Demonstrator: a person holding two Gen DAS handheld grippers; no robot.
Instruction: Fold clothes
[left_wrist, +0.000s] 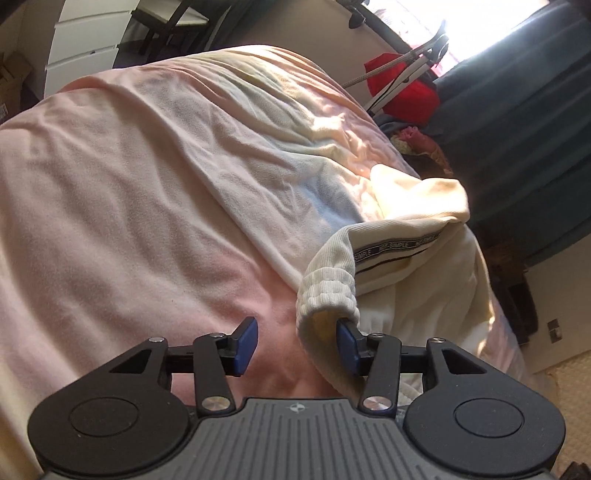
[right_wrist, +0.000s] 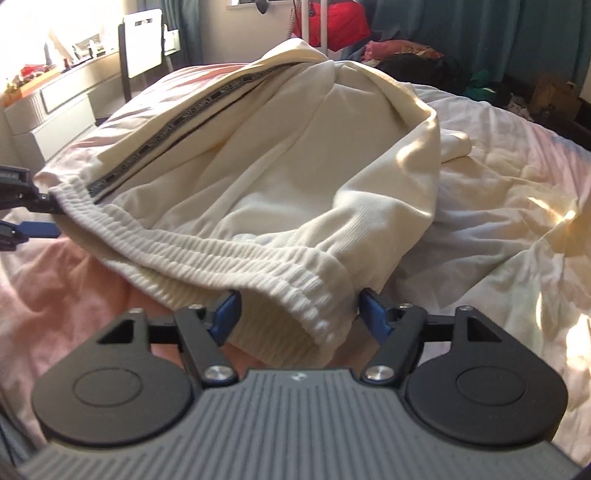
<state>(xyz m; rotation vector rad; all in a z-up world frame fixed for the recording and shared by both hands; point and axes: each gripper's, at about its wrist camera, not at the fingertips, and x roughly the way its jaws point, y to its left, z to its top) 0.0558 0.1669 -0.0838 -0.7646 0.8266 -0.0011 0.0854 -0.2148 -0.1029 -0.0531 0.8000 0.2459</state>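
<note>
Cream sweatpants (right_wrist: 295, 155) with a black lettered side stripe (right_wrist: 177, 122) lie bunched on the bed, ribbed waistband (right_wrist: 229, 254) toward me. My right gripper (right_wrist: 299, 314) is open, its blue pads on either side of the waistband's right corner. My left gripper (left_wrist: 297, 347) is open; its right pad sits inside the waistband's other corner (left_wrist: 328, 295), the left pad over bare sheet. The left gripper also shows at the left edge of the right wrist view (right_wrist: 33, 214). The pant legs run away from me and are partly folded under.
The bed is covered by a pink and pale sheet (left_wrist: 129, 203). A red item (left_wrist: 402, 88) and a white frame stand past the far side, with teal curtains (left_wrist: 524, 129). White drawers (left_wrist: 85, 48) and a desk (right_wrist: 55, 92) stand beyond the bed.
</note>
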